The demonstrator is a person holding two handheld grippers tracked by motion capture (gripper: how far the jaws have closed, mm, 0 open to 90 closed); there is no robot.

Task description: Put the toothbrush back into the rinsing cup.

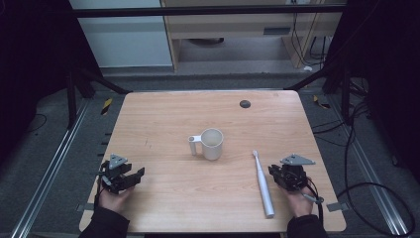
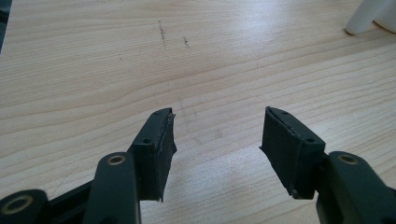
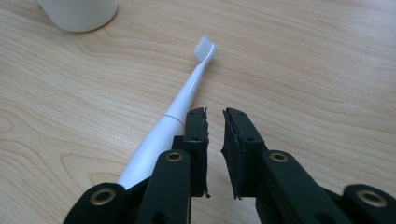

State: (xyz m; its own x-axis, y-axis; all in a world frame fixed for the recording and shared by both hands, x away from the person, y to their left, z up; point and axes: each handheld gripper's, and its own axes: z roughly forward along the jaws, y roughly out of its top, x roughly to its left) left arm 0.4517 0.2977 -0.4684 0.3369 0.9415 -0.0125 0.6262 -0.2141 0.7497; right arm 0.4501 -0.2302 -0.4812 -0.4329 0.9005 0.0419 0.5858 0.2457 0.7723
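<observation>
High view: white electric toothbrush (image 1: 262, 184) lies flat on the table (image 1: 163, 114), right of the mug (image 1: 211, 144), long axis near-far, head toward the far edge. Right gripper (image 1: 275, 175) just beside its handle, not touching.
Left gripper view: left gripper (image 2: 217, 140) jaws wide, empty.
Right gripper view: toothbrush (image 3: 175, 114) lies outside the jaws, bristles pointing away; jaws nearly closed, nothing between.

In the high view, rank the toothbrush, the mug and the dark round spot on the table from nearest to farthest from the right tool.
Measured from the right tool:
1. Toothbrush, lying on the table just to the tool's left, at the near right.
2. Mug, upright mid-table, handle pointing left.
3. Dark round spot, near the table's far edge.
</observation>
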